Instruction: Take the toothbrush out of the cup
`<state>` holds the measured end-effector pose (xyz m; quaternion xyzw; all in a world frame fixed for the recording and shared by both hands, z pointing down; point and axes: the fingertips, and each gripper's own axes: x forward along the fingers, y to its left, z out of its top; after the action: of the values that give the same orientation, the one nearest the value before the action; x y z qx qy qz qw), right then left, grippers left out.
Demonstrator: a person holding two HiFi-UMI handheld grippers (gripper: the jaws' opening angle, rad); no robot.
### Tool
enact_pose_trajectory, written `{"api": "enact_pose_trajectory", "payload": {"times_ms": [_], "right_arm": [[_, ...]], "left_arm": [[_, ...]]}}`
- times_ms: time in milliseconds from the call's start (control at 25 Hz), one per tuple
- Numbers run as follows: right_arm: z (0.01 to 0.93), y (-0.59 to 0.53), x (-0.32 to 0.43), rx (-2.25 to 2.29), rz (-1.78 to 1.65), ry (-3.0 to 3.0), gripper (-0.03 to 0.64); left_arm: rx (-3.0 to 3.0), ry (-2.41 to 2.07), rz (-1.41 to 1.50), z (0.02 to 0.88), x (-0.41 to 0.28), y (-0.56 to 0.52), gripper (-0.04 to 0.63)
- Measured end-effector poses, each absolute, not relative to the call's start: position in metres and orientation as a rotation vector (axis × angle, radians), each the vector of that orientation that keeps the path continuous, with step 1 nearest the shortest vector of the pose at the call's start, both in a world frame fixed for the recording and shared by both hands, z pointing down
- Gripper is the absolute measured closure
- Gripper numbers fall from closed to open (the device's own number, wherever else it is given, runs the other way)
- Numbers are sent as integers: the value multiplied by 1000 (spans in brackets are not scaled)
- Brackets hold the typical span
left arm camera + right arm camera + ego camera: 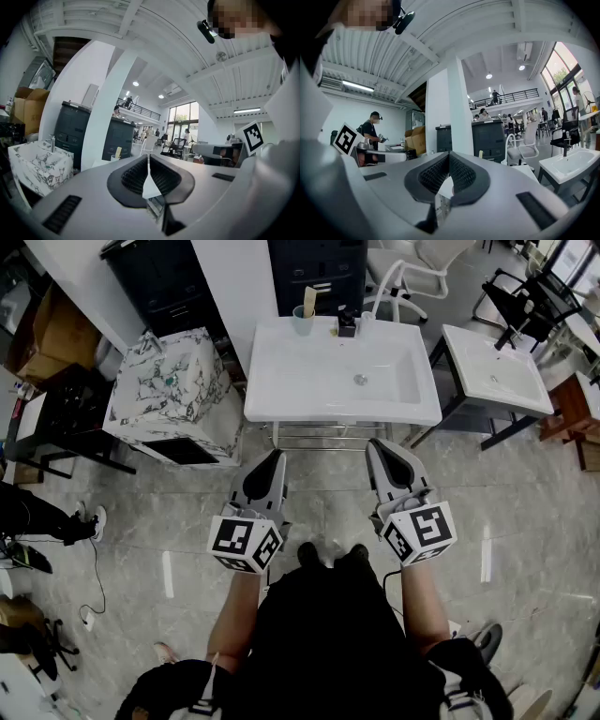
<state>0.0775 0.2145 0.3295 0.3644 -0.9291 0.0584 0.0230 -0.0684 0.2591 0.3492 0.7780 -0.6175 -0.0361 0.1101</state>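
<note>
Not begun: toothbrush [309, 302] sitting in cup [302, 324], sink [281, 390] back rim; L gripper [274, 461], R gripper [379, 449] hovering off sink front, both pressed together, empty.

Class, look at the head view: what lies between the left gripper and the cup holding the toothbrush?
In the head view, the white sink's bare basin and a strip of floor separate the left gripper from the cup.

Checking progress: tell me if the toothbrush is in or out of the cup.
In. The toothbrush stands in the cup on the back rim of the sink.
</note>
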Motion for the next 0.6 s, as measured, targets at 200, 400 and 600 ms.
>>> {"api": "enact_pose_trajectory", "payload": {"times_ms": [200, 400, 600], "right_arm": [[328, 214, 75, 1120, 175, -2875, 586], [327, 216, 73, 1151, 148, -2879, 584], [333, 214, 81, 1198, 207, -2866, 584]], "left_arm": [[2296, -1811, -108, 346, -71, 257, 569], [2298, -1801, -98, 351, -76, 256, 569], [2293, -1769, -82, 360, -75, 254, 569]]}}
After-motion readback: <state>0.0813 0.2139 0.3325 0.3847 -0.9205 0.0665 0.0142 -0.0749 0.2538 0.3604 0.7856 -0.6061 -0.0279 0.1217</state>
